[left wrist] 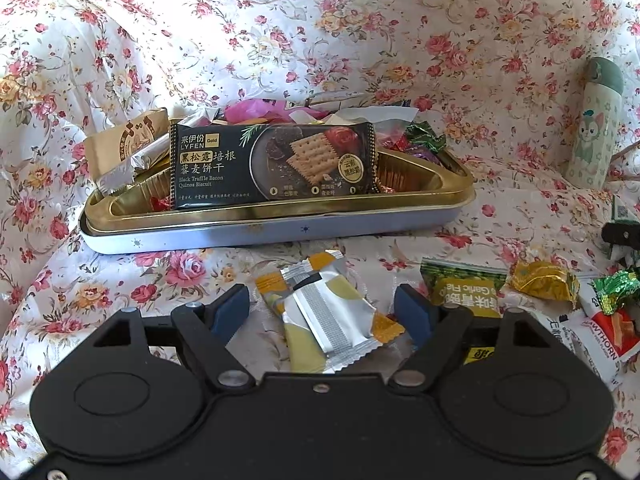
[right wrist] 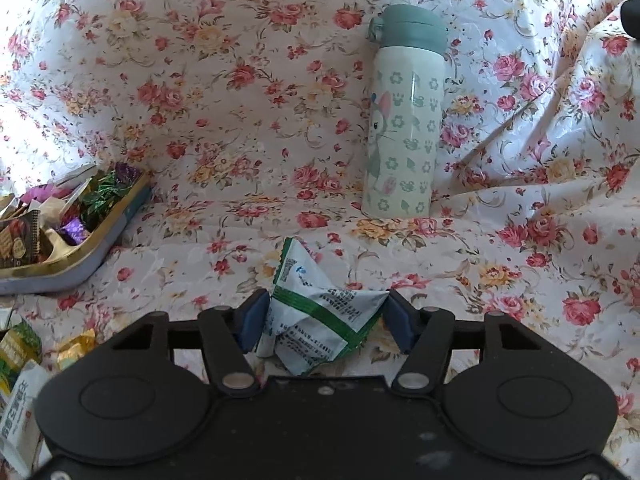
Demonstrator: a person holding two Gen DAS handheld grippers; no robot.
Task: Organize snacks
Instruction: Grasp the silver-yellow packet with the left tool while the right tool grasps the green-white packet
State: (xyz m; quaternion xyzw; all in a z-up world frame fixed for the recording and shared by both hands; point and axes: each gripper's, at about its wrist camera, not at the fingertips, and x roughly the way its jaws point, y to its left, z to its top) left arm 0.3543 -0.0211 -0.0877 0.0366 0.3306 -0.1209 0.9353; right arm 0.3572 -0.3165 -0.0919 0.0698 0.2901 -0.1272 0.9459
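A blue-grey tin (left wrist: 240, 236) with a gold liner stands on the floral cloth, holding several snacks. A black biscuit pack (left wrist: 276, 164) leans across its front. My left gripper (left wrist: 324, 312) is open just in front of the tin. A silver and yellow packet (left wrist: 332, 320) lies on the cloth between its fingers, and the left pad stands apart from it. My right gripper (right wrist: 325, 320) is shut on a crumpled white and green packet (right wrist: 320, 320), with both blue pads against its sides. The tin's right end (right wrist: 100, 248) shows at the left of the right wrist view.
A pale green bottle (right wrist: 404, 120) with a cartoon print stands upright behind the right gripper, also seen in the left wrist view as the bottle (left wrist: 596, 128). Loose snacks lie right of the left gripper: a green pea pack (left wrist: 464, 288), a gold candy (left wrist: 540, 280), a hawthorn packet (left wrist: 600, 340).
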